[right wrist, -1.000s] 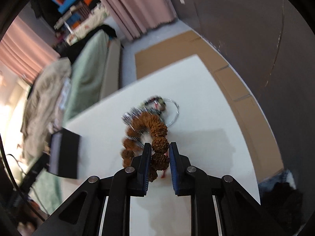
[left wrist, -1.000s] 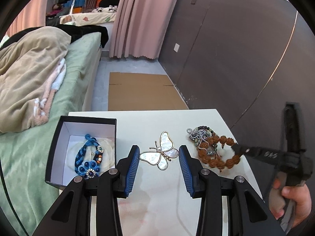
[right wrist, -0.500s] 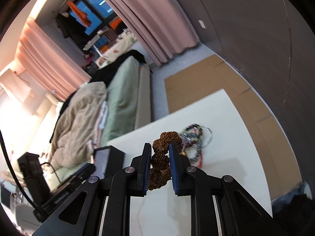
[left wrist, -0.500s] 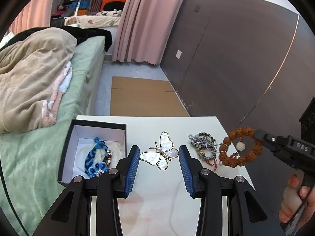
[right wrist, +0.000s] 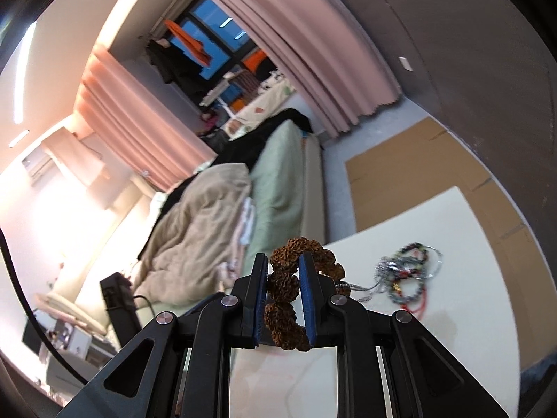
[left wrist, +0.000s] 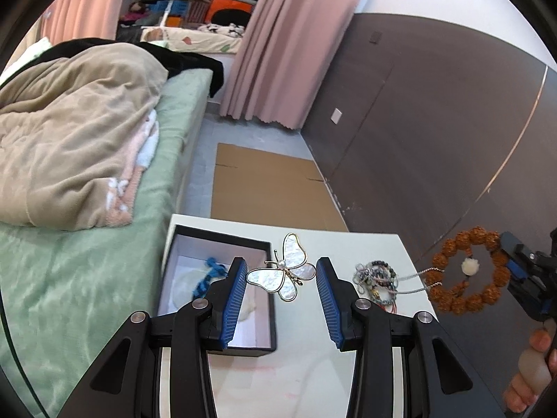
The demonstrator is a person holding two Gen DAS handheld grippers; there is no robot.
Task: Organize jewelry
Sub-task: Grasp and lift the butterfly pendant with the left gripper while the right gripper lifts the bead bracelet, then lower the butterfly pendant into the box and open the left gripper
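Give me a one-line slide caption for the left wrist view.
Open left gripper frames butterfly brooch; right gripper lifts brown bead bracelet.

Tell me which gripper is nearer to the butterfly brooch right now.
Left. The left gripper hangs open with the butterfly brooch between its fingers. The right gripper is off past the table's right edge, shut on the brown bead bracelet.

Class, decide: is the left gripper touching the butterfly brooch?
Apart. The left wrist view shows the left gripper wide open, white table visible between each blue pad and the butterfly brooch.
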